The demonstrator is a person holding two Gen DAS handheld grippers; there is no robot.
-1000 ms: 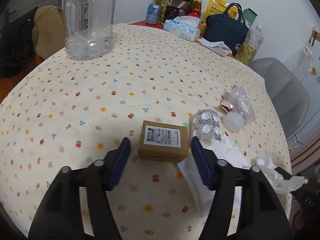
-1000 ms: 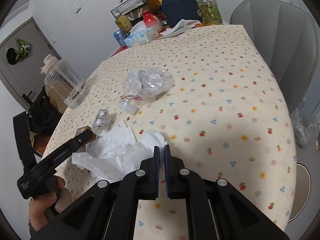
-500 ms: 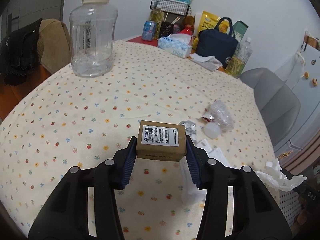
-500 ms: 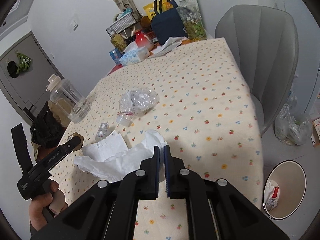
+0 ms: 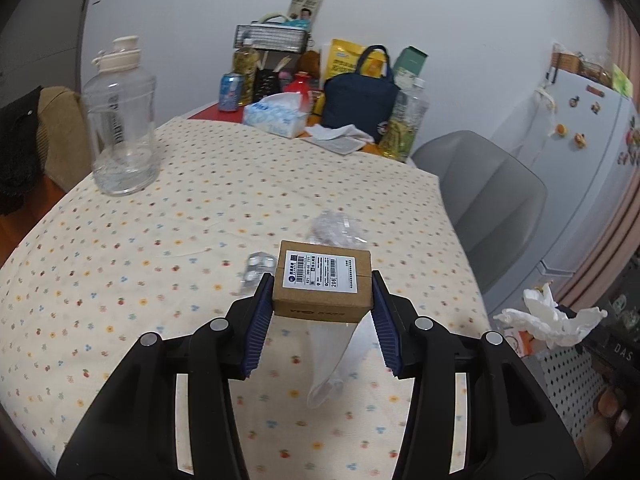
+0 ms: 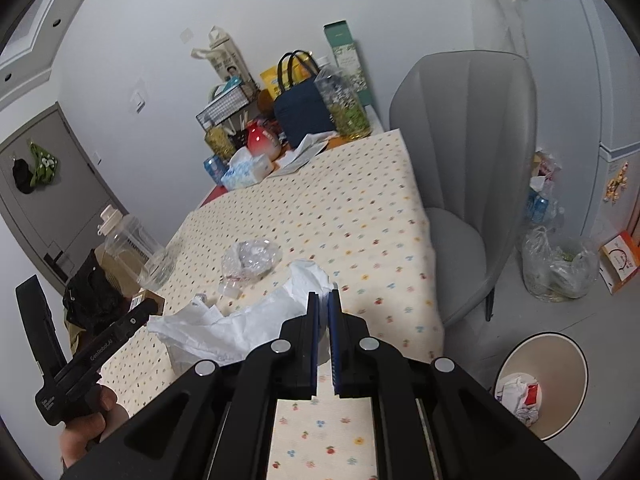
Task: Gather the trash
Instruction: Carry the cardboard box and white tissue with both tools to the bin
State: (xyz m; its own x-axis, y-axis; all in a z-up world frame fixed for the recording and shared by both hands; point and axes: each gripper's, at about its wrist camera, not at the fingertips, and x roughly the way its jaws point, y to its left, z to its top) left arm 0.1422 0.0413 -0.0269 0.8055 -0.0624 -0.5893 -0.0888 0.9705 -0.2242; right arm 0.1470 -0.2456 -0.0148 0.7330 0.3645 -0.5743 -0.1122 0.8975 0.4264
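Observation:
My left gripper (image 5: 321, 280) is shut on a brown cardboard box (image 5: 322, 284) with a white shipping label, held up above the flowered table (image 5: 160, 240). My right gripper (image 6: 324, 294) is shut on a crumpled white tissue (image 6: 240, 320), which hangs to its left above the table edge. The same tissue (image 5: 548, 320) shows at the right in the left wrist view. On the table lie a crumpled clear plastic wrapper (image 6: 250, 256), a blister pack (image 5: 258, 264) and a white paper piece (image 5: 336, 360). A round bin (image 6: 540, 336) with trash inside stands on the floor at lower right.
A big clear water jug (image 5: 120, 132) stands at the table's left. A tissue box (image 5: 276, 114), a navy bag (image 5: 358, 104) and bottles crowd the far end. A grey chair (image 6: 460, 160) stands at the table's right side, and a plastic bag (image 6: 560, 268) lies on the floor beyond.
The left jaws closed on the box and lifted it off the table. The right gripper rose and drew back with the tissue, bringing the floor bin into view.

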